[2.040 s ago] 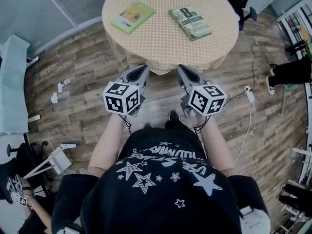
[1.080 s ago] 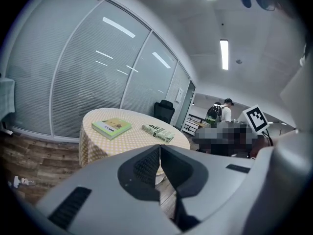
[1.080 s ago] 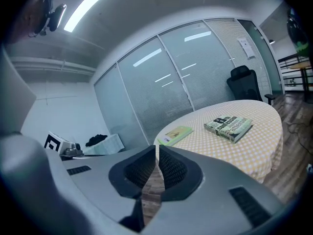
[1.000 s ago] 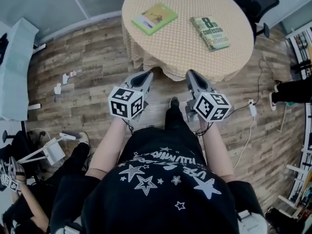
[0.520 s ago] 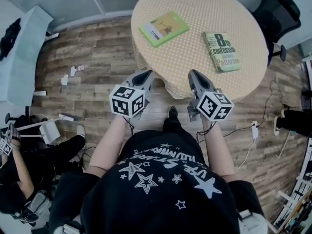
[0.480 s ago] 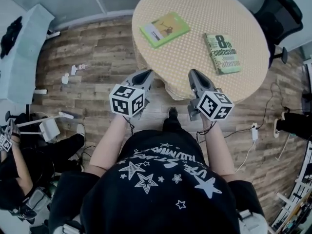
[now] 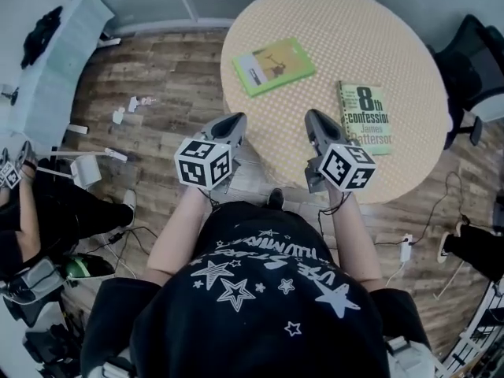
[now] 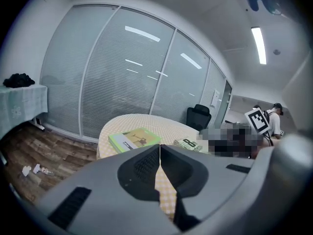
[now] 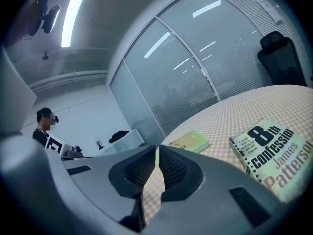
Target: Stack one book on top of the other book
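**Two books apart on the round table, both grippers clenched and empty**

Two books lie flat on the round table (image 7: 331, 14), well apart. A green book (image 7: 273, 66) is on the left, toward the far side. A thicker paperback (image 7: 367, 117) titled "8th Confession" is on the right, nearer the edge. Neither rests on the other.

There are two grippers, the left gripper (image 7: 235, 119) and the right gripper (image 7: 314, 117), side by side at the table's near edge. Each has its jaws clenched tip to tip, with nothing between them.

Only the head view shows the wood plank floor (image 7: 165, 77), a seated person (image 7: 31, 211) at the far left, and scraps of paper (image 7: 130, 107) lying on the boards. The left gripper view adds what lies beyond the table: a glass wall with closed blinds (image 8: 122, 77), a black office chair (image 8: 198, 116) at the table's far right, and a side table (image 8: 19, 104) under a pale cloth with a dark bundle on top. The right gripper view brings the paperback's cover close enough to read and shows a ceiling strip light (image 9: 73, 13).

A yellow checked cloth covers the round table and hangs over its edge.
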Demonstrator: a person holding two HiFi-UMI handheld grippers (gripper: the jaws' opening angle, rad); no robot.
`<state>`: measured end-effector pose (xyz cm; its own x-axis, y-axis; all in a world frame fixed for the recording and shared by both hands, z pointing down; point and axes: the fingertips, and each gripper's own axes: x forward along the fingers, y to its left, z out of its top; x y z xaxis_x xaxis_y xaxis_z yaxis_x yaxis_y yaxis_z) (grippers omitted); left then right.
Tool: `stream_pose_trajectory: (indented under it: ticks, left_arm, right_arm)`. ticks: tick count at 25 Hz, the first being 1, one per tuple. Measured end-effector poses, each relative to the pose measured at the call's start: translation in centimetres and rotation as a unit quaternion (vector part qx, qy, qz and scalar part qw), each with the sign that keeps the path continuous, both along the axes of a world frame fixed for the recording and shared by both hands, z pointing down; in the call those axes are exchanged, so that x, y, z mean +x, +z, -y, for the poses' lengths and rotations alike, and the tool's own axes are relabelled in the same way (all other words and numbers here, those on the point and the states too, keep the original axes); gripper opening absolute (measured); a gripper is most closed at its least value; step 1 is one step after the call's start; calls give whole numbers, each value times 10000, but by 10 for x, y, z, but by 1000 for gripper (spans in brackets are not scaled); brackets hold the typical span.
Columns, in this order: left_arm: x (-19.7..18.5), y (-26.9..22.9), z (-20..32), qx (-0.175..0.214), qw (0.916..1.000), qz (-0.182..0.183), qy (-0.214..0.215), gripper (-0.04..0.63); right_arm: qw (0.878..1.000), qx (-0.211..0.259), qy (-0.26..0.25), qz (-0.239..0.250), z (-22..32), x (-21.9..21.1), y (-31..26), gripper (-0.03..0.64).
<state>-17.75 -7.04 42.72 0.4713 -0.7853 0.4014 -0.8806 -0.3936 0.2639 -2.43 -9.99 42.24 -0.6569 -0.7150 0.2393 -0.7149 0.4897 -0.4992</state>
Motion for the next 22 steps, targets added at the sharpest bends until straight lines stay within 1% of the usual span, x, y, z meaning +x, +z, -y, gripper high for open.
stream_pose_trajectory:
  ticks: [4,9,16,22]
  left_arm:
    - [-1,-1,15,17,9995,36,-325,11]
    - [-9,5,32,-22,9983,267,-516,11]
    - [-23,24,61,-288,9973,346,-575,11]
    - [-38,52,96,-644,9965,295,-454,11]
  right_arm:
    - [9995,44,-293,-115,20,1,2,38]
    - [9992,-98,-384,-101,39,3,12,38]
    - [9988,-342,-199,-286,66,1,29,38]
    - [9967,-581,32,-562,104,0,43,38]
